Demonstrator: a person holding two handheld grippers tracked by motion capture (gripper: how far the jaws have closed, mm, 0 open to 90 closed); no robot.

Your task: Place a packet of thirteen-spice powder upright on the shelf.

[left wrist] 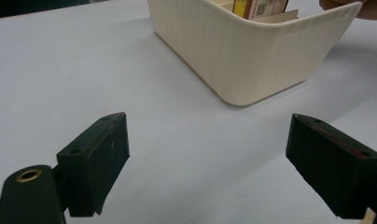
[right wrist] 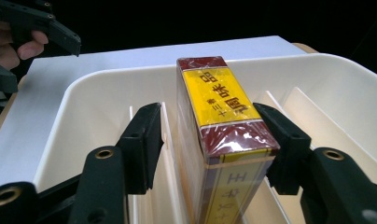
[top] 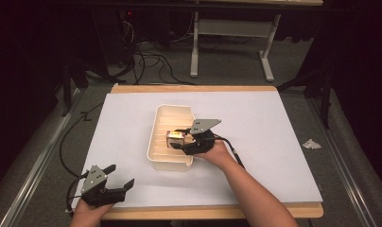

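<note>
The right gripper straddles a yellow-and-maroon box, its jaws slack with a gap on the left side. The box stands upright between dividers in the cream tray at desk centre. At seven o'clock, the left gripper gapes wide and empty.

A yellow and dark red box, wrapped in clear film and printed with characters, is seen standing on edge between the jaws of the right gripper. A gap is left at the left jaw; the right jaw is close beside it. It is set in a slot of the cream ribbed tray.
</note>
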